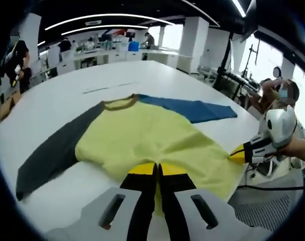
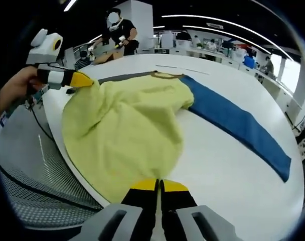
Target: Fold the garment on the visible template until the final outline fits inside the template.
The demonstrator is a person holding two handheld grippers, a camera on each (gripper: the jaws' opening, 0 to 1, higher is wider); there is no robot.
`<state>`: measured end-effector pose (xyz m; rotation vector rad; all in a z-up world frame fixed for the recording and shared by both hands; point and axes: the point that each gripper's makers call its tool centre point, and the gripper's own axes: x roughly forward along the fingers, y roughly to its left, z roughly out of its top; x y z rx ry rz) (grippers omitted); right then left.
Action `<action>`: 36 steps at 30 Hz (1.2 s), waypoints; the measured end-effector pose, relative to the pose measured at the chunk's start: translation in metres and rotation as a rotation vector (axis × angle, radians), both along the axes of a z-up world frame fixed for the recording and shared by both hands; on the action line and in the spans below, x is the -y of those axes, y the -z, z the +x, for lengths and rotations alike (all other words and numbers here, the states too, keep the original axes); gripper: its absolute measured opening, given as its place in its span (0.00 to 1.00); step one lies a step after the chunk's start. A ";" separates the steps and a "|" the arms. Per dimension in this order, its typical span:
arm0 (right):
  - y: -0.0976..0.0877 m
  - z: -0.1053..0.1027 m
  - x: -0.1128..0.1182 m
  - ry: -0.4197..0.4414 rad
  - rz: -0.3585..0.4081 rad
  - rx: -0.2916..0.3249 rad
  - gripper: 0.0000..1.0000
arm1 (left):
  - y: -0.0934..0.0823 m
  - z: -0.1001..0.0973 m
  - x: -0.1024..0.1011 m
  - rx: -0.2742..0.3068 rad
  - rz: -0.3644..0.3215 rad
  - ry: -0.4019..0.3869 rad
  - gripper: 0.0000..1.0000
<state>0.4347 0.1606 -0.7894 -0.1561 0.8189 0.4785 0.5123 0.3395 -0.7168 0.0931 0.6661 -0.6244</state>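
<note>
Between both claws, unlabelled garment point(image 1: 152, 135)

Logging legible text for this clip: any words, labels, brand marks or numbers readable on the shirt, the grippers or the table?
None can be read.
The yellow shirt with its blue sleeve and dark grey sleeve: plain, no print or tag showing.
The left gripper and right gripper: no markings showing.
The white table: bare of writing.
Background benches: too small and blurred to read.

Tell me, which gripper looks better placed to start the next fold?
Neither, probably: both seem equally placed. The left gripper and right gripper are each shut on the hem of the yellow shirt, a corner apiece, so they would likely fold it together.
</note>
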 end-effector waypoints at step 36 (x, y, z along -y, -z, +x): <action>0.001 -0.001 0.000 0.011 0.023 -0.035 0.00 | 0.041 0.000 0.051 0.036 0.066 0.158 0.22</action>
